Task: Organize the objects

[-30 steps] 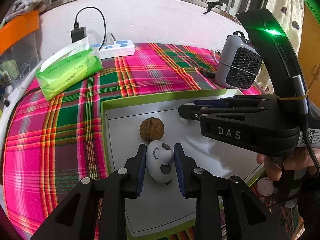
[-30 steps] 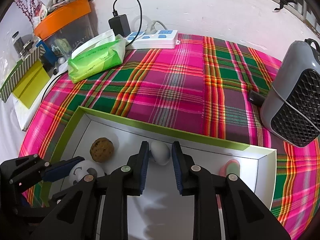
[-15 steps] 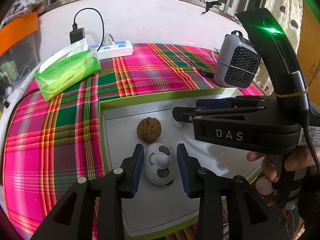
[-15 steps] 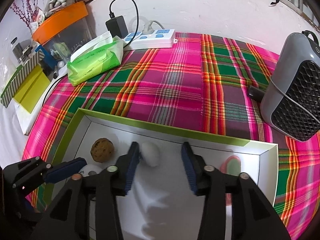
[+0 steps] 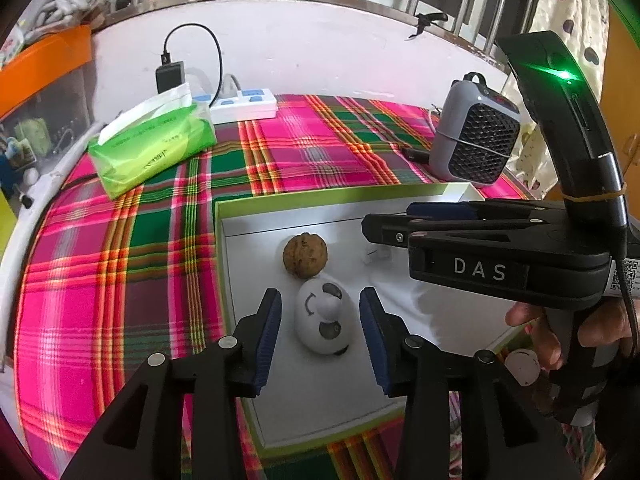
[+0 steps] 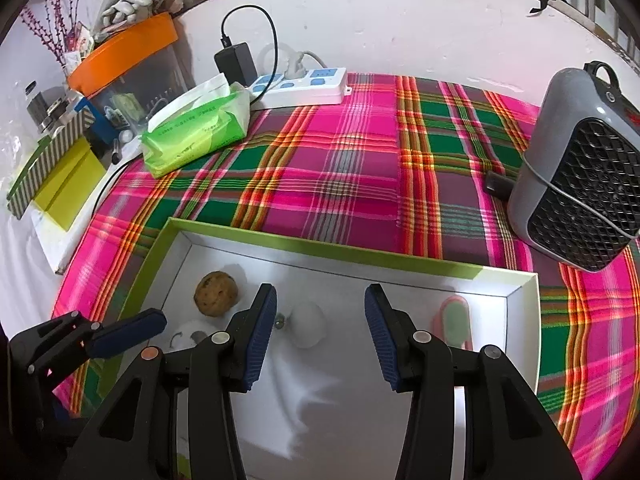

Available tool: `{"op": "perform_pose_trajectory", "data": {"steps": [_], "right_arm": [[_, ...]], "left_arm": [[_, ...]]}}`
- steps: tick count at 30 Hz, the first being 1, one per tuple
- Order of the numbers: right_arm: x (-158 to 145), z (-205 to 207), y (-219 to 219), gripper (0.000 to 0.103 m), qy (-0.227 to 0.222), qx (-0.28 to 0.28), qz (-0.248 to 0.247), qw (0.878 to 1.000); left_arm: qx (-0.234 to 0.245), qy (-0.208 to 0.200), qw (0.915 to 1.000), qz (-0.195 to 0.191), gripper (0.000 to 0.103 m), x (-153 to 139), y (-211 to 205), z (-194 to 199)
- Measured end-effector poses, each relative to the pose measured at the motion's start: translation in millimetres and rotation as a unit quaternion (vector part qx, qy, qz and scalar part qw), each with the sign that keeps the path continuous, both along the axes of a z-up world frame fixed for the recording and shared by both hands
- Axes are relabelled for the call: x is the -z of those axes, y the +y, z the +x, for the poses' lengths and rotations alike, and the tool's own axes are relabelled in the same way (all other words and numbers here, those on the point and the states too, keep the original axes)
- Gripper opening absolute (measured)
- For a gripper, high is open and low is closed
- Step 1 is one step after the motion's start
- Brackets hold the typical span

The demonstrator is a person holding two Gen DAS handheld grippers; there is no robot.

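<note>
Left gripper jaws just widened, panda egg loose between, lower centre; right gripper wide, white egg unclamped.

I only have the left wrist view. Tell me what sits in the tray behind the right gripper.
Observer: A plain white egg-shaped piece lies on the tray floor, between the right gripper's open jaws, which have just been opening. Neither pad touches it.
Operator: Report anything further right in the tray.
Observer: A pink and green oblong item lies near the tray's right wall.
Operator: Describe what is off the plaid cloth to the left.
Observer: A yellow-green box with a striped edge sits there, beside an orange-lidded bin.
</note>
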State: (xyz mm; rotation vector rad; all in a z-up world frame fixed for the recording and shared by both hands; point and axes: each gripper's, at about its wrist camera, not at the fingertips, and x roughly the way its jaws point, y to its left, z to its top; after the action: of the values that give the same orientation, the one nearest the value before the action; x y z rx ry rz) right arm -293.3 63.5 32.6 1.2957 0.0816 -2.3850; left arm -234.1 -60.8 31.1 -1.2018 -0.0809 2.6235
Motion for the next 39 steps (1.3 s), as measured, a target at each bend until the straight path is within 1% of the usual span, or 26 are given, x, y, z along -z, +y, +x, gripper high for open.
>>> {"op": "perform_pose_trajectory", "data": {"steps": [16,24,27,29,37,39], "right_arm": [[-23,42,10,0.047,0.023,0.000,-0.019,1.000],[-37,77,29,0.047,0.043,0.016,-0.042,0.998],[-39,91,41,0.047,0.050,0.030,-0.050,0.997],[-39,102,48,0.047,0.055,0.038,-0.053,0.996],[-33,140,70,0.047,0.067,0.066,-0.048,0.994],[-29,149,73,0.047,0.070,0.069,-0.037,0.994]], "left_arm": [[-0.009,0.028,0.9995,-0.014,0.039,-23,-3,45],[-0.009,0.039,0.9992,-0.001,0.039,-27,-6,78],[-0.005,0.039,0.9992,0.011,0.039,-25,-8,90],[0.001,0.037,0.9993,0.011,0.039,-22,-7,95],[0.037,0.018,0.9990,0.018,0.039,-4,-1,117],[0.048,0.013,0.9985,0.021,0.039,-1,1,120]]}}
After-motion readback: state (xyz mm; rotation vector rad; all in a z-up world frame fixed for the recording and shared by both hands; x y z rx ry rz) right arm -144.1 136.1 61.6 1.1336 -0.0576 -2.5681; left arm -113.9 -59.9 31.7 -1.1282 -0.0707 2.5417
